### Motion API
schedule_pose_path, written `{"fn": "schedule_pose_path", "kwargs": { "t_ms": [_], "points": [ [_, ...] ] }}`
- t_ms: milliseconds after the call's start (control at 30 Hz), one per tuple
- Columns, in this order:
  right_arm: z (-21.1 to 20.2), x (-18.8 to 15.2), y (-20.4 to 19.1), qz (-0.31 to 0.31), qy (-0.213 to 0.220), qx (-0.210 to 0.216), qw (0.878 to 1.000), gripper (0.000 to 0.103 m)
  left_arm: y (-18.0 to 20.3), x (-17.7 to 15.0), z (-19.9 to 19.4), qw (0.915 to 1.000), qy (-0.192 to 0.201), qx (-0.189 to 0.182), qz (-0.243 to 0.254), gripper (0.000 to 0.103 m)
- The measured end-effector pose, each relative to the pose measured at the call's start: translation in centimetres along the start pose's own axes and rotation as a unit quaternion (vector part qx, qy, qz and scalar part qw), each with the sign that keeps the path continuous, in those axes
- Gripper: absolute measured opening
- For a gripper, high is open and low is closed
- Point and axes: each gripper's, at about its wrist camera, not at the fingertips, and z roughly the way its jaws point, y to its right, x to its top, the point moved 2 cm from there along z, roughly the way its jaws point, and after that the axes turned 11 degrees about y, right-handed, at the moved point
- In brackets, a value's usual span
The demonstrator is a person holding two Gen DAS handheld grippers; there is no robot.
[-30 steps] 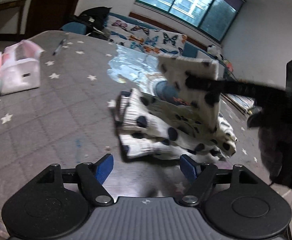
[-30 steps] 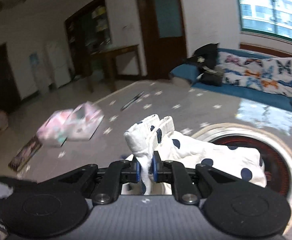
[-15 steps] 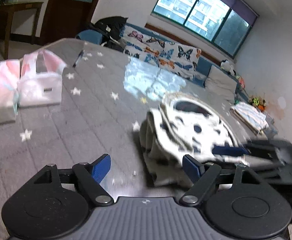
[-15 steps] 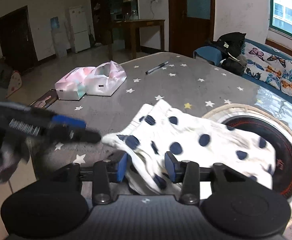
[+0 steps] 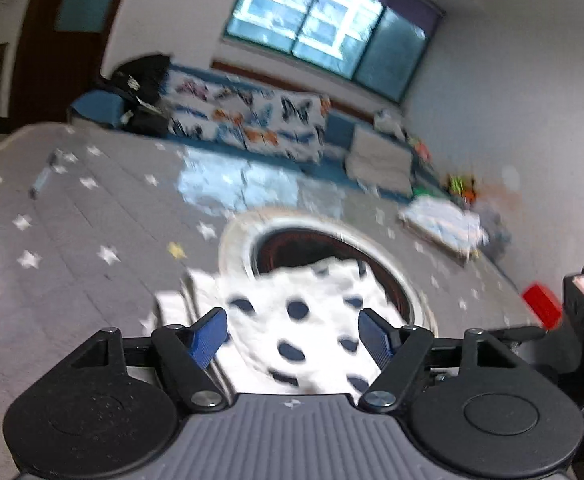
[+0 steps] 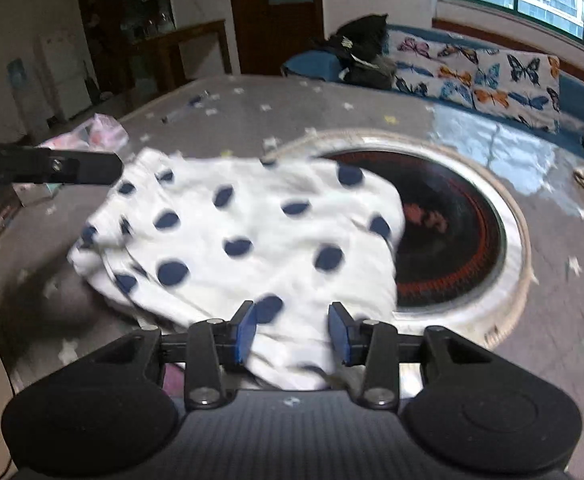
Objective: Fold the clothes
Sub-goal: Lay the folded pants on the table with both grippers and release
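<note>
Right wrist view: garment (image 6: pixel 251 236), soft white cloth with navy dots, folded, crumpled, lies on grey star-print cover (image 6: pixel 552 300), partly over round cream-rimmed dark disc (image 6: pixel 452 240). Tissue packs (image 6: pixel 103 132) beyond. Right gripper (image 6: pixel 292 330) half open, cloth between pads, not pinched. Left gripper (image 5: pixel 294 330) wide, jaws closing, above garment (image 5: pixel 312 312), holding nothing.

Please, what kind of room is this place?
Probably a home living room: a sofa with butterfly cushions under a large window, a fridge, and a star-patterned table holding the polka-dot garment.
</note>
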Motion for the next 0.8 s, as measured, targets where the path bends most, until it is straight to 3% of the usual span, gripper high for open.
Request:
{"fn": "schedule_pose_path", "kwargs": {
  "t_ms": [167, 367, 567, 800],
  "points": [
    [-0.4, -0.9, 0.7, 0.003, -0.011, 0.009, 1.000, 0.040, -0.8, -2.0, 1.1, 0.9994, -0.033, 0.008, -0.004, 0.074],
    [-0.4, 2.5, 1.5, -0.006, 0.015, 0.021, 1.000, 0.040, -0.6, -0.5, 0.8, 0.9998, -0.016, 0.009, 0.004, 0.075],
    [3.2, 6.3, 2.2, -0.021, 0.039, 0.013, 0.999, 0.040, -0.4, 0.3, 2.6, 0.9996, -0.020, 0.011, 0.015, 0.075],
    [8.4, 6.9, 4.1, 0.020, 0.019, 0.001, 1.000, 0.034, -2.2, -0.2, 3.7, 0.9989, -0.034, 0.033, 0.004, 0.074]
  ]
}}
